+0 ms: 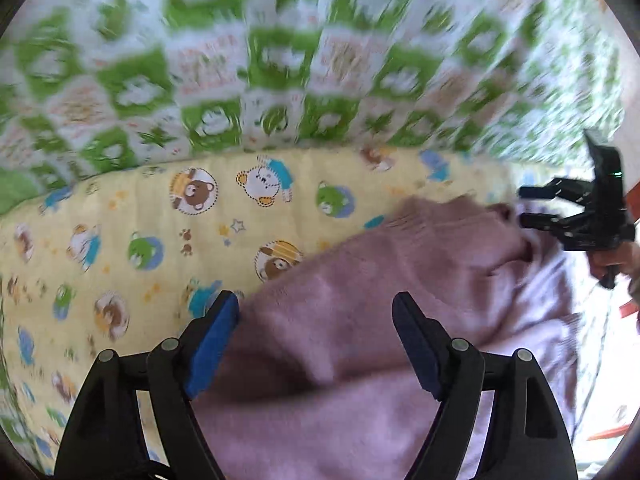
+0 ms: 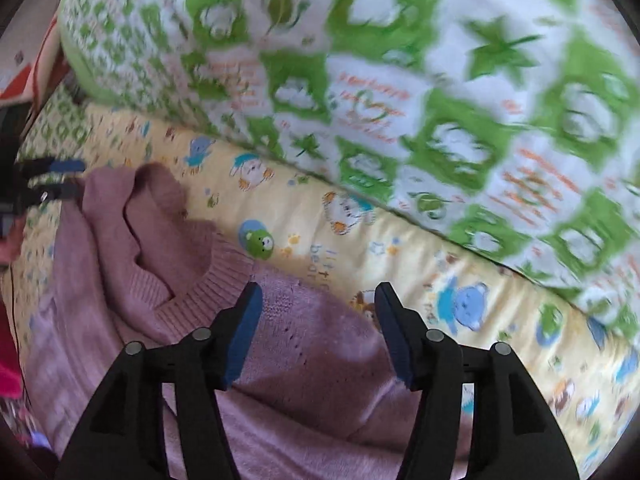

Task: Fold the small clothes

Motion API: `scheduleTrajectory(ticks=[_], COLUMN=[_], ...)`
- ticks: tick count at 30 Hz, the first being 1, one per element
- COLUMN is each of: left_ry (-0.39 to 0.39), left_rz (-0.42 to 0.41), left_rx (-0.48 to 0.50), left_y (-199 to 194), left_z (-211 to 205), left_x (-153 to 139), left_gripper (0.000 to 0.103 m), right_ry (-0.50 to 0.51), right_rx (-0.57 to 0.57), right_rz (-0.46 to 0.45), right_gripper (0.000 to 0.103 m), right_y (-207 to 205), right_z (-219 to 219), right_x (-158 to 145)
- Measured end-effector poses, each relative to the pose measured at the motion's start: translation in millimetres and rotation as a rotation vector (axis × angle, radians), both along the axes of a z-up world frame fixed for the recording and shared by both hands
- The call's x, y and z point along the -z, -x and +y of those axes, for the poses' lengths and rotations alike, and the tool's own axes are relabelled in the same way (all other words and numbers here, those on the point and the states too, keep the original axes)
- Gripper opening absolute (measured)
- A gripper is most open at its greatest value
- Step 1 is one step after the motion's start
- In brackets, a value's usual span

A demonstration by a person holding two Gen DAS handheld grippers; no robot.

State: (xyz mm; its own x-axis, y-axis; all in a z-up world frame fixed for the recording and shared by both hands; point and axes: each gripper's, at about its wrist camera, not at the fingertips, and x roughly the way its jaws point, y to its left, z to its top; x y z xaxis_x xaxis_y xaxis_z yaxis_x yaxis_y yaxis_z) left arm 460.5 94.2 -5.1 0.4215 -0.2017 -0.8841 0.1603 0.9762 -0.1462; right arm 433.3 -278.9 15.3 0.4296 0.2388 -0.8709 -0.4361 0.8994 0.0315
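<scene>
Closest to the left wrist camera, the left gripper (image 1: 316, 320) hangs above the cloth with its jaws spread wide; its blue-padded fingers (image 1: 212, 344) stand apart and nothing is pinched between them. Below them lies the pink knitted sweater (image 1: 360, 320), which fills the lower right of that view and spreads flat over the bedding. The left finger sits over the garment's edge, where pink knit meets the yellow sheet (image 1: 140, 216).

In the right wrist view, the right gripper (image 2: 318, 300) is likewise parted, its jaws clear of the fabric with only the sweater's surface showing in the gap. The sweater (image 2: 312, 352) runs under both fingers, and its ribbed neckline (image 2: 208, 280) lies just to the left of the left finger, with the collar folded loosely toward the far left.

Beyond the garment, the yellow sheet printed with cartoon bears and other animals stretches across the middle of both pictures; the sweater rests directly on it. At the far right of the left wrist view the other gripper (image 1: 532, 208) appears over the garment's far end, its jaws apart, held by a hand (image 1: 616, 264) at the picture's edge. At the far left of the right wrist view the opposite gripper (image 2: 60, 180) shows near the sweater's shoulder, blurred.

Farthest back, a green and white patterned quilt (image 2: 440, 100) rises behind the sheet, blurred in both pictures.
</scene>
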Motion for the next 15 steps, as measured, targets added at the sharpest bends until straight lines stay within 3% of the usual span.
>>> scheduleTrajectory(ticks=[3,4,5,6,7,8,9,12,15], left_ry=[-0.047,-0.073,-0.100,-0.113,-0.109,-0.104,-0.114,-0.175,-0.199], left_rz=[0.056,0.066,0.059,0.048,0.041,0.039,0.028,-0.023,-0.047], left_rx=[0.019,0.028,0.041,0.059,0.084,0.100,0.105,0.109,0.066], left_y=[-15.5,-18.0,-18.3,-17.5,-16.5,-16.0,-15.5,-12.4,-13.4], left_z=[-5.8,-9.4,-13.7,-17.5,-20.9,-23.3,-24.7,-30.7,-31.9], left_x=[20.9,25.7,27.5,26.8,25.0,22.2,19.1,13.5,17.6], left_gripper=[0.078,0.078,0.073,0.056,0.044,0.021,0.009,0.007,0.007], right_ry=[0.069,0.067,0.064,0.052,0.047,0.043,0.023,-0.114,-0.093], right_rx=[-0.030,-0.037,-0.040,-0.034,-0.025,-0.012,0.021,0.180,0.240], right_rz=[0.044,0.054,0.063,0.073,0.047,0.008,-0.045,-0.140,-0.124], right_gripper=[0.058,0.046,0.015,0.006,0.006,0.005,0.005,0.005,0.005], right_y=[-10.6,-12.4,-13.8,-14.9,-13.1,-8.5,-4.3,-0.1,-5.3], right_z=[7.9,10.2,10.8,10.2,9.6,5.7,-0.1,-28.9,-29.4], right_x=[18.2,21.0,23.1,22.4,17.8,10.1,-0.8,-24.2,-4.1])
